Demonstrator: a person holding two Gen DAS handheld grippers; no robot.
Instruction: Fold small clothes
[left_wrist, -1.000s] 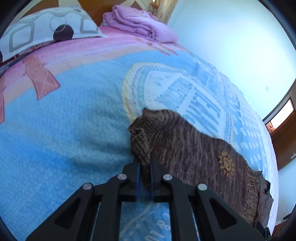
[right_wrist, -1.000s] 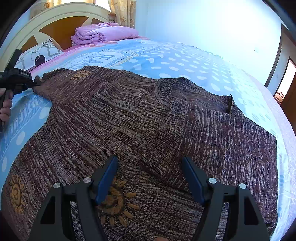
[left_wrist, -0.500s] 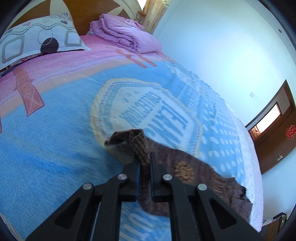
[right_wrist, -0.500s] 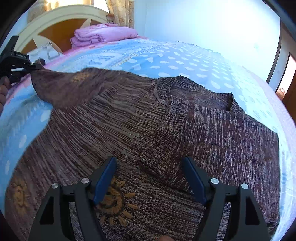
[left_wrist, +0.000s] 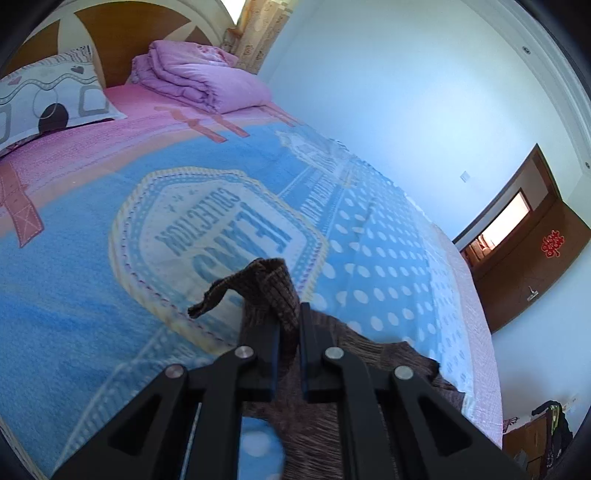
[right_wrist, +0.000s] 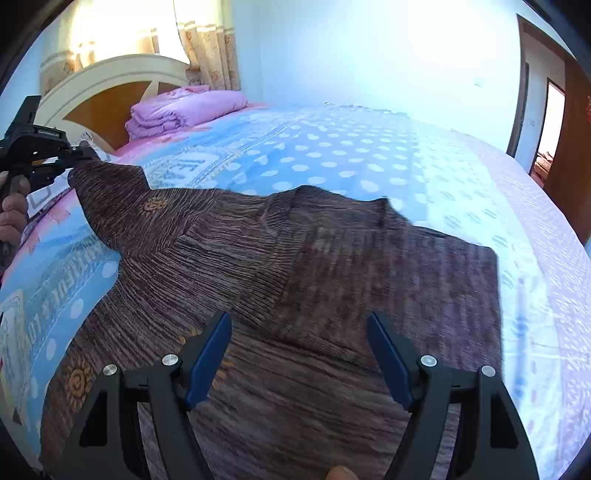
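On a bed's blue blanket (right_wrist: 332, 155) lies your brown sweater (right_wrist: 295, 277). Your left gripper (left_wrist: 288, 321) pinches its sleeve cuff, lifted off the blanket. Your right gripper (right_wrist: 299, 332) hovers spread wide above the sweater's body.

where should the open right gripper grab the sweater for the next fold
Probably the folded sleeve cuff lying on the sweater just ahead of the right gripper. Come straight down from above with the jaws either side of it: it forms a raised ridge on the flat body. The left gripper already pinches the other sleeve's cuff, lifted off the blanket.
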